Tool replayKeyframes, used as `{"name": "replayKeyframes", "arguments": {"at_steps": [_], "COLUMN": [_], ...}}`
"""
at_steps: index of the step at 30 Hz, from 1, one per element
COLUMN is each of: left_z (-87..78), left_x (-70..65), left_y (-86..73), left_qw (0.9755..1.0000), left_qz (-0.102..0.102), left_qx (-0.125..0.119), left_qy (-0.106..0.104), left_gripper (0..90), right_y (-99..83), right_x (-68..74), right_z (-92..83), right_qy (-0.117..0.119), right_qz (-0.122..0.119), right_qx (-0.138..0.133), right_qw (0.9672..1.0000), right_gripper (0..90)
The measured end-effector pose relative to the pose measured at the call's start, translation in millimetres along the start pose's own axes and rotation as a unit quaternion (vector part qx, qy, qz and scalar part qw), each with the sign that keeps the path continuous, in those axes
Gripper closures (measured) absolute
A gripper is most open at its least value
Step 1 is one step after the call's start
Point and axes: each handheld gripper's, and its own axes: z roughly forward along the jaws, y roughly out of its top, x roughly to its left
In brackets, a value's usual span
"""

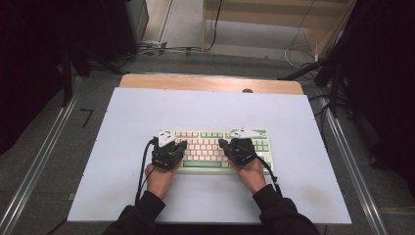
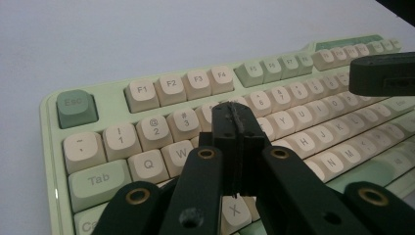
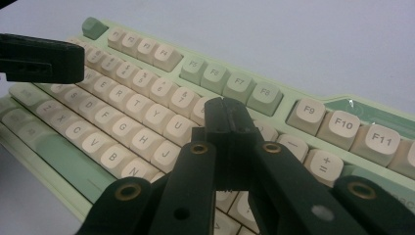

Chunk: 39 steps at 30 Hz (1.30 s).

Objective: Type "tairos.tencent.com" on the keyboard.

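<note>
Mint-green keyboard (image 1: 215, 149) lying mid-bench (image 1: 122, 117) looks stiff, hard plastic with springy keys, so I'm poking caps with both my left jaws (image 2: 235, 122) and right jaws (image 3: 226, 115) pressed together, empty.

White table top (image 1: 127, 147), grey floor (image 1: 44, 147), floor cables (image 1: 161, 49)

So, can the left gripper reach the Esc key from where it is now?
Probably yes. The left gripper, jaws shut, hovers over the number row of the keyboard, and the Esc key lies uncovered to its left with nothing between them.
</note>
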Motion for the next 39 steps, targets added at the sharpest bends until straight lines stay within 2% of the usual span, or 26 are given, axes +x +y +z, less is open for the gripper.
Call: {"name": "replayKeyframes", "arguments": {"at_steps": [19, 22, 27, 39], "left_z": [-1.6, -1.6, -1.7, -3.1], "left_x": [1.0, 1.5, 2.2, 4.5], "left_y": [-0.8, -0.8, -0.9, -2.5], "left_qw": [1.0000, 1.0000, 1.0000, 1.0000], "left_qz": [-0.003, -0.003, -0.003, -0.002], "left_qx": [-0.001, -0.001, 0.000, 0.001], "left_qy": [0.000, 0.000, 0.002, 0.004], "left_gripper": [90.0, 90.0, 90.0, 90.0], "right_y": [-6.1, -6.1, -3.2, -2.1], "right_x": [-2.3, -2.6, -3.6, -4.0], "right_z": [13.3, 12.7, 6.0, 1.3], "right_qy": [-0.017, -0.015, -0.012, -0.010], "right_qz": [0.004, 0.006, 0.009, 0.011], "right_qx": [0.033, 0.031, 0.013, 0.008], "right_qw": [0.9993, 0.9994, 0.9998, 0.9999], "right_gripper": [87.6, 87.6, 87.6, 87.6]}}
